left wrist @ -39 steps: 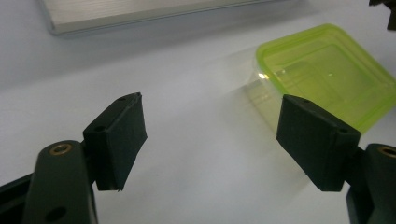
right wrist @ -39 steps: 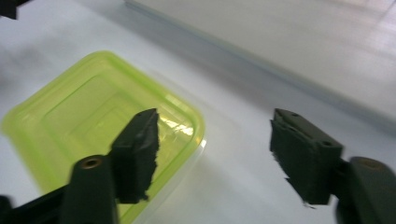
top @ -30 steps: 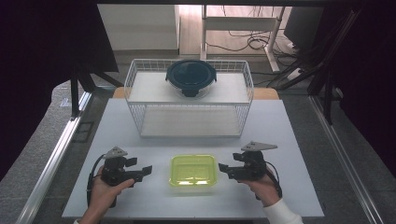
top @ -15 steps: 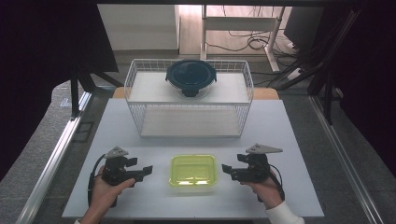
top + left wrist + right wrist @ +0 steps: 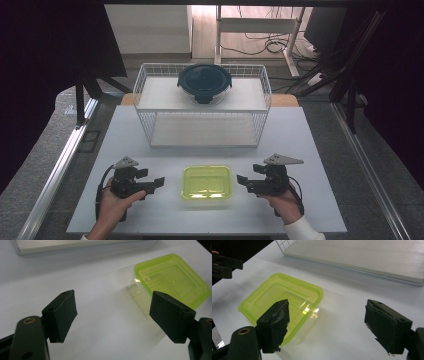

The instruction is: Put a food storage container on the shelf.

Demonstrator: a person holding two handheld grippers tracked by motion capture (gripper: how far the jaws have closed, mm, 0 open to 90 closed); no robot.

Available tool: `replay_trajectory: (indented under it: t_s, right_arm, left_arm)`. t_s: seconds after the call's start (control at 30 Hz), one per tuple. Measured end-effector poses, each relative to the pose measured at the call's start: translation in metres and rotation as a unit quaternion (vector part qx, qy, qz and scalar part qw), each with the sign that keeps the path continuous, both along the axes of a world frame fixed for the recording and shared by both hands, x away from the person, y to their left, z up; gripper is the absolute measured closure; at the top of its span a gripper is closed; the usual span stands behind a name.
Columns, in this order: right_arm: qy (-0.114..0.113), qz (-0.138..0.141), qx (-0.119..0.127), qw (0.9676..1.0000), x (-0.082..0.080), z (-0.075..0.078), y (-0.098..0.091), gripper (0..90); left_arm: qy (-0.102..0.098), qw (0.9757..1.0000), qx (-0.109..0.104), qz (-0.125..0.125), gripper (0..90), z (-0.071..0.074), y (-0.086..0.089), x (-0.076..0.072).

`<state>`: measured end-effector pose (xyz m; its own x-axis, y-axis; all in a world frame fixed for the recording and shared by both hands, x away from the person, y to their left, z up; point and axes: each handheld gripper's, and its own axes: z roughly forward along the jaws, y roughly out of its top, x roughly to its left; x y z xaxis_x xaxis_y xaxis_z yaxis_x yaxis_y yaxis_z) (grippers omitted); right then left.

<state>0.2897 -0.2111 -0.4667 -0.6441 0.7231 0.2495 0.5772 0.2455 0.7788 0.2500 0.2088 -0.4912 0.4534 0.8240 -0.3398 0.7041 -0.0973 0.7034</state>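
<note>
White table (image 5: 310, 150), matte and bare near its edges, set on grey speckled floor (image 5: 45, 165) with a metal rail (image 5: 60, 165) along the left. Beyond the far side — pale cabinet, desk legs, loose cables (image 5: 270, 47). At the table's far half, a white wire basket (image 5: 150, 125) bearing a dark round lidded container (image 5: 204, 83) on its upper shelf. At near centre, green lidded box (image 5: 206, 182), flat on the surface. Left gripper (image 5: 159, 182) just left of it, jaws wide, holding nothing. Right gripper (image 5: 241, 180) just right of it — jaws likewise wide and empty.
</note>
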Motion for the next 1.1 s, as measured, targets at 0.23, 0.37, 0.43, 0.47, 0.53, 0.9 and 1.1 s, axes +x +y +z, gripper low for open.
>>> replay_trajectory:
  t_s: [0.23,0.37,0.43,0.47,0.53,0.9,1.1]
  right_arm:
    - [0.021,-0.003,0.017,0.9996,0.001,-0.003,0.005,21.6]
    - [0.039,0.001,0.026,0.9989,0.002,-0.005,0.007,23.7]
    - [0.043,0.002,0.027,0.9987,0.003,-0.007,0.009,24.0]
    - [0.048,0.004,0.030,0.9984,0.003,-0.008,0.009,25.0]
    - [0.059,0.009,0.044,0.9973,0.005,-0.010,0.010,27.1]
    - [0.120,0.021,0.066,0.9903,0.014,-0.027,0.022,34.2]
    - [0.136,0.022,0.070,0.9880,0.016,-0.034,0.026,38.5]
  left_arm:
    - [0.002,0.9999,-0.012,-0.008,20.8,0.001,-0.010,0.004]
    - [0.012,0.9994,-0.027,-0.017,21.3,-0.002,-0.017,0.009]
    - [0.021,0.9988,-0.037,-0.024,21.7,-0.004,-0.020,0.012]
    - [0.028,0.9982,-0.046,-0.028,22.1,-0.006,-0.022,0.014]
    - [0.038,0.9971,-0.058,-0.031,22.9,-0.008,-0.025,0.016]
    - [0.079,0.9909,-0.105,-0.029,29.5,-0.019,-0.034,0.030]
    - [0.095,0.9871,-0.121,-0.045,34.4,-0.025,-0.039,0.034]
